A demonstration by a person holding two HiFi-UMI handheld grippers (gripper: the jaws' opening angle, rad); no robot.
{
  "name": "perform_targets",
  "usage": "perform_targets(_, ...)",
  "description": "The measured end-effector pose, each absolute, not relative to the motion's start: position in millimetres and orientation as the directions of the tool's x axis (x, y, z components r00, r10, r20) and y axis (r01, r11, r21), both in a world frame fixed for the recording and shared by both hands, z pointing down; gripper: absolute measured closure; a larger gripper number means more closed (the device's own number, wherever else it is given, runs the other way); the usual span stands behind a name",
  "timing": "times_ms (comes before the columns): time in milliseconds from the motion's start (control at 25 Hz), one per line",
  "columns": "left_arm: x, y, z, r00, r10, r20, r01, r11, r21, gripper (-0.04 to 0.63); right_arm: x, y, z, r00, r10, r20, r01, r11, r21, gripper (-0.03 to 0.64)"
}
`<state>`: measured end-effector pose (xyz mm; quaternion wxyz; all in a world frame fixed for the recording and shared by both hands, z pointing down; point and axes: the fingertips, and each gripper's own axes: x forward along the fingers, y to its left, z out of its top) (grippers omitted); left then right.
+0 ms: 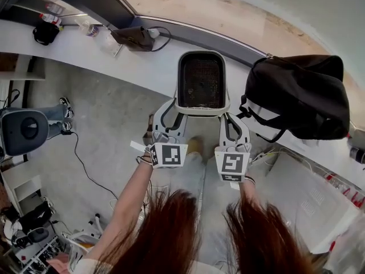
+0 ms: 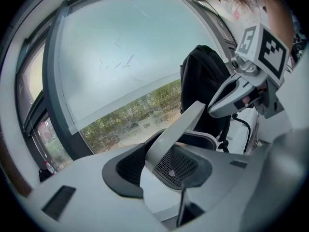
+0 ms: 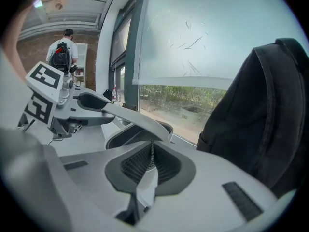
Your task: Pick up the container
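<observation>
One container (image 1: 201,55) (mesh-floored): right claw (image 1: 227,116) clenched on its rim, left claw (image 1: 175,108) released, seemingly straddling that rim

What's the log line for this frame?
left gripper open, container rim between jaws | right gripper shut on container rim | backpack right of container

White container (image 1: 201,81), dark mesh inside; black backpack (image 1: 299,93); grey floor (image 1: 108,124).

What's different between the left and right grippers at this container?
The left gripper has its jaws wide apart around the rim of the container; the right gripper is shut on that rim. The left sits at the near left corner, the right at the near right. Both reach its near edge.
</observation>
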<state>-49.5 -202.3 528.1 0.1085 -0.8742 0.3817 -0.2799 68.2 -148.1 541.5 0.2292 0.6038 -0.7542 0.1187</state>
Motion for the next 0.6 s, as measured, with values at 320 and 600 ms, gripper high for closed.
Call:
perform_targets(320,-48.1,-212.3,521.8,0.556,-0.724,0.408,-0.606,-0.689,-0.397,0.445,67.8,-149.1,531.5,-0.174,-0.852,0.493,-0.943,0.288,0.165,0.589)
perform_targets(600,-46.8,-213.7,521.8,0.559,-0.717,0.416,-0.602,-0.696,-0.391,0.448,77.2,-158.7,528.5,-0.149,-0.844,0.515,-0.940,0.282,0.191,0.566)
